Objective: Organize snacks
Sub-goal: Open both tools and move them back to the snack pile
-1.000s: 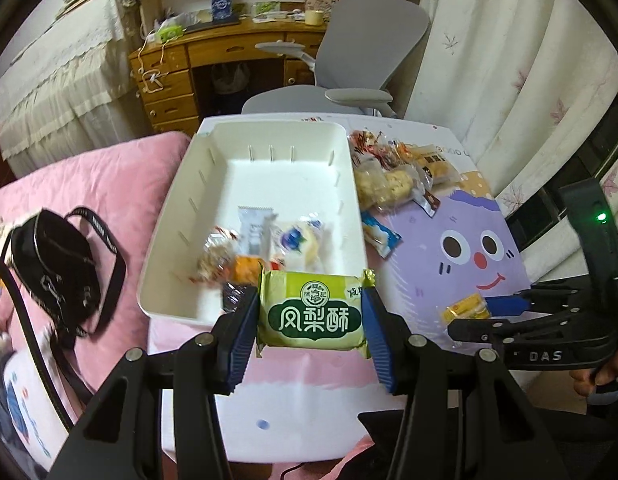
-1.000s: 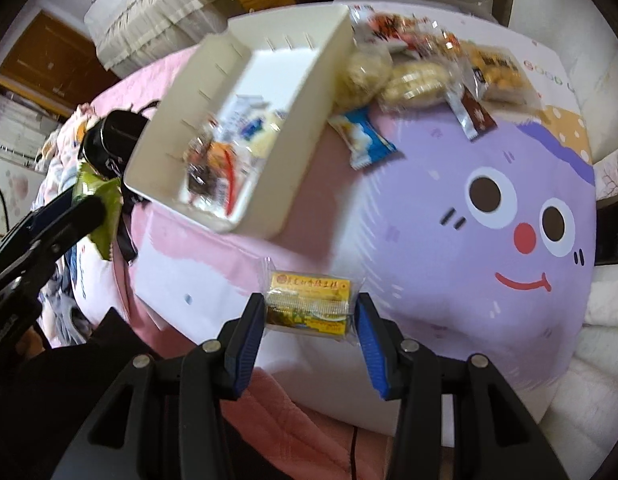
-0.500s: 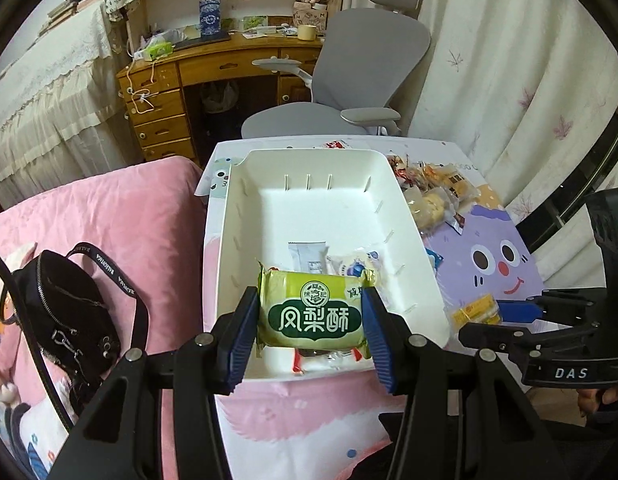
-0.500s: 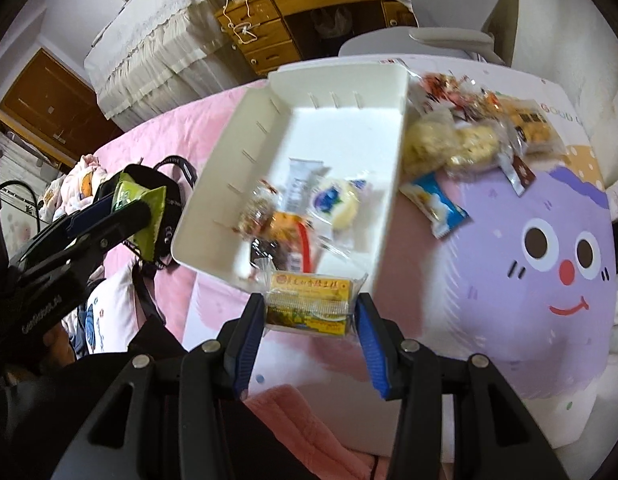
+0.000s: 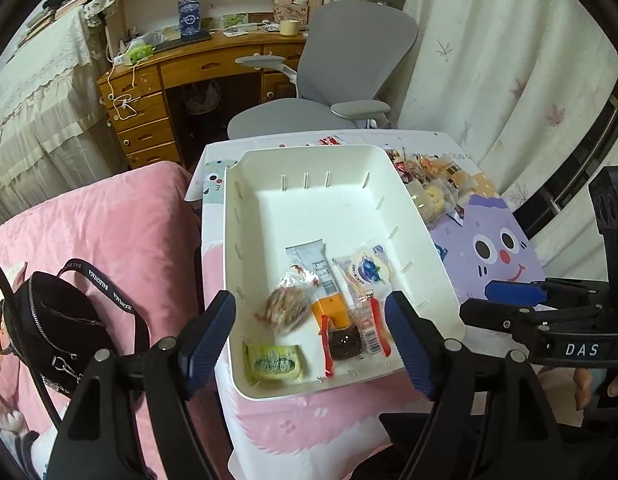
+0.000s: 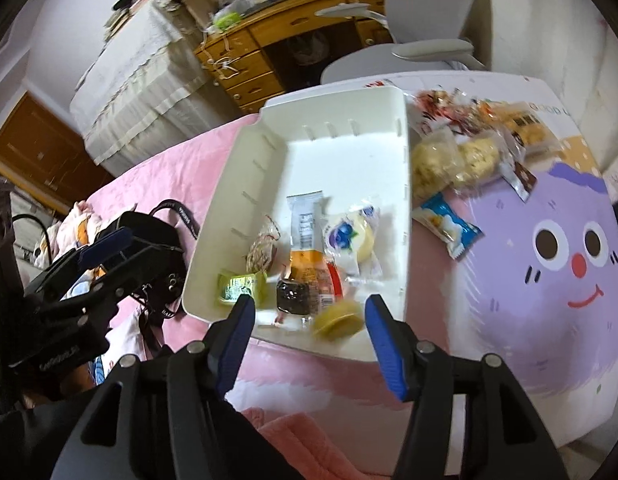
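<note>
A white tray (image 5: 233,264) (image 6: 405,184) sits on the table with several wrapped snacks inside. My left gripper (image 5: 309,320) hovers over its near end, jaws opening with nothing between them. The green pineapple-cake packet (image 5: 273,366) (image 6: 241,286) lies loose in the tray's near left corner. My right gripper (image 6: 309,318) is over the near rim, its jaws opening too. The yellow packet (image 6: 337,320) is blurred between them, free of the pads and dropping at the tray's near edge. Each gripper shows in the other's view: the right gripper (image 5: 513,294) and the left gripper (image 6: 105,246).
More loose snacks (image 5: 429,192) (image 6: 461,152) and a blue-white packet (image 6: 447,230) lie right of the tray on the purple cartoon cloth (image 5: 497,256). A black bag (image 5: 57,320) rests on the pink bed to the left. A grey chair (image 5: 349,60) and wooden desk (image 5: 197,68) stand behind.
Both grippers swung over the tray's near end and opened. The green packet fell from the left gripper into the tray; the yellow packet slipped out of the right gripper.
</note>
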`<state>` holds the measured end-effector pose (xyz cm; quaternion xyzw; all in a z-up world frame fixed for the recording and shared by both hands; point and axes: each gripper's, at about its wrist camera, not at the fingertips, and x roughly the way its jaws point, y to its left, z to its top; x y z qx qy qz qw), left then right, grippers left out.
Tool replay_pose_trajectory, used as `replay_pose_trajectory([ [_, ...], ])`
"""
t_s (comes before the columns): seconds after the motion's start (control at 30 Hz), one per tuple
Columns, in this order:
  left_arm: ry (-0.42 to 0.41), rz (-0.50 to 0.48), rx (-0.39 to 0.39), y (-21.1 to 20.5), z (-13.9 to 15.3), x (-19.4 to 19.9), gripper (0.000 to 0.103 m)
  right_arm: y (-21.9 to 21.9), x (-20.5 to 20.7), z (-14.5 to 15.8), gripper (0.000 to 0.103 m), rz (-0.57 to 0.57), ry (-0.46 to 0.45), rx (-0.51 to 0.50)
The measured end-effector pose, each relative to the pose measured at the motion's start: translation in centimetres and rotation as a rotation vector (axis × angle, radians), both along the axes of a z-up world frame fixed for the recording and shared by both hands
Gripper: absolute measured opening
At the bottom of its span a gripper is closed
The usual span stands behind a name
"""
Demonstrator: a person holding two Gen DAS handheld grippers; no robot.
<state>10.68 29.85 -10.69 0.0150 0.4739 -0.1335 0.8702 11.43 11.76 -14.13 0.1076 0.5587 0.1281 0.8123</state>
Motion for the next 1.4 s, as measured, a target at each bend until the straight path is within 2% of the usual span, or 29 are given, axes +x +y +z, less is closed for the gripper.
replay_pose_trajectory([
  [0.1, 0.011, -0.02, 0.006, -0.4, -0.3, 0.0, 0.08, -0.3, -0.4, -0.2, 0.058, -0.023, 0.01, -0.007],
  [0.27, 0.041, -0.086, 0.007, -1.8, -0.7, -0.1, 0.08, -1.4, -1.6, -0.9, 0.058, -0.073, 0.046, -0.025],
  [0.57, 0.09, -0.222, 0.017, -5.9, -1.5, -1.0, 0.08, -4.5, -4.3, -2.2, 0.058, -0.175, 0.115, -0.083],
  [0.77, 0.101, -0.303, 0.03, -9.0, -1.2, -1.1, 0.081, -6.7, -5.6, -2.6, 0.058, -0.204, 0.124, -0.133],
  [1.03, 0.12, -0.361, 0.069, -14.4, 0.2, 0.5, 0.083, -10.7, -5.5, -3.1, 0.058, -0.203, 0.094, -0.191],
  [1.2, 0.149, -0.396, 0.098, -18.2, 0.7, 2.1, 0.085, -13.5, -4.6, -2.7, 0.058, -0.178, 0.03, -0.219],
  [1.3, 0.205, -0.43, 0.112, -20.8, 0.4, 3.4, 0.085, -15.2, -3.6, -2.5, 0.058, -0.163, -0.011, -0.239],
  [1.4, 0.223, -0.446, 0.138, -23.3, 0.2, 5.1, 0.085, -16.9, -2.4, -2.4, 0.058, -0.147, -0.051, -0.269],
])
